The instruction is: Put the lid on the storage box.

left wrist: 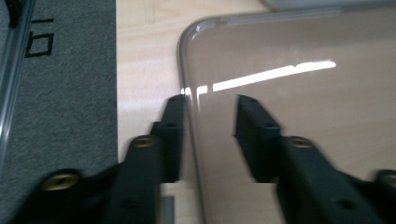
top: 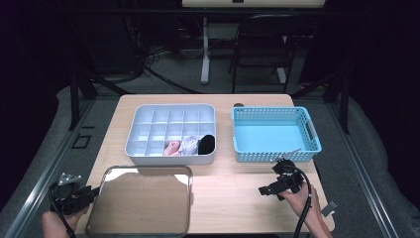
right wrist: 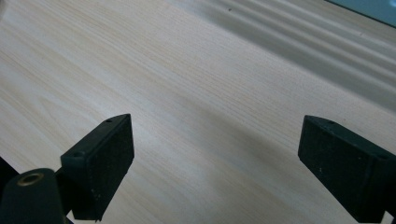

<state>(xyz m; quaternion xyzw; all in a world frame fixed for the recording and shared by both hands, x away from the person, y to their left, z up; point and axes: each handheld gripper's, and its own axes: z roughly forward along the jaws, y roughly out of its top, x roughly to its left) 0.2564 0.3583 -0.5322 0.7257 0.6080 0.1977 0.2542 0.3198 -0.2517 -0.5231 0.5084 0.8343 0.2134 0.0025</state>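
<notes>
A clear plastic lid (top: 141, 198) with rounded corners lies flat at the table's front left. My left gripper (top: 93, 192) reaches in from that side, and in the left gripper view its jaws (left wrist: 210, 100) straddle the lid's (left wrist: 289, 116) left rim. One jaw is outside the rim and the other over the lid, with a gap still between them. My right gripper (top: 272, 179) is held at the front right, just in front of the blue basket (top: 275, 154). It stands wide open (right wrist: 215, 126) over bare wood with nothing between its jaws.
A white divided organizer (top: 171, 157) sits mid-table; its front row holds a pink roll (top: 172, 148), a white roll (top: 188, 145) and a black roll (top: 207, 143). The blue basket is empty. Grey carpet (left wrist: 56, 93) lies past the table's left edge.
</notes>
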